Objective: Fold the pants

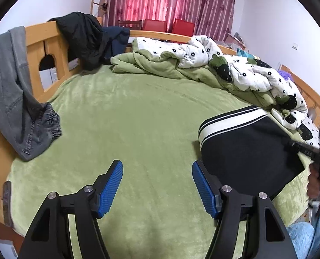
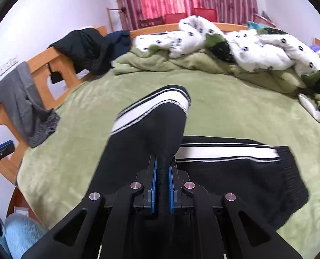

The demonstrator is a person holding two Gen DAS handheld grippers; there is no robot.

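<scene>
Gripping a bunched black edge of the pants (image 2: 235, 172), the right gripper (image 2: 162, 185) lifts it off the green bedspread (image 2: 235, 112) — a fold just begun, most left to do. Nearby, the left gripper (image 1: 157, 185) hangs open and empty; beyond lies a rumpled quilt (image 1: 235, 69).
</scene>
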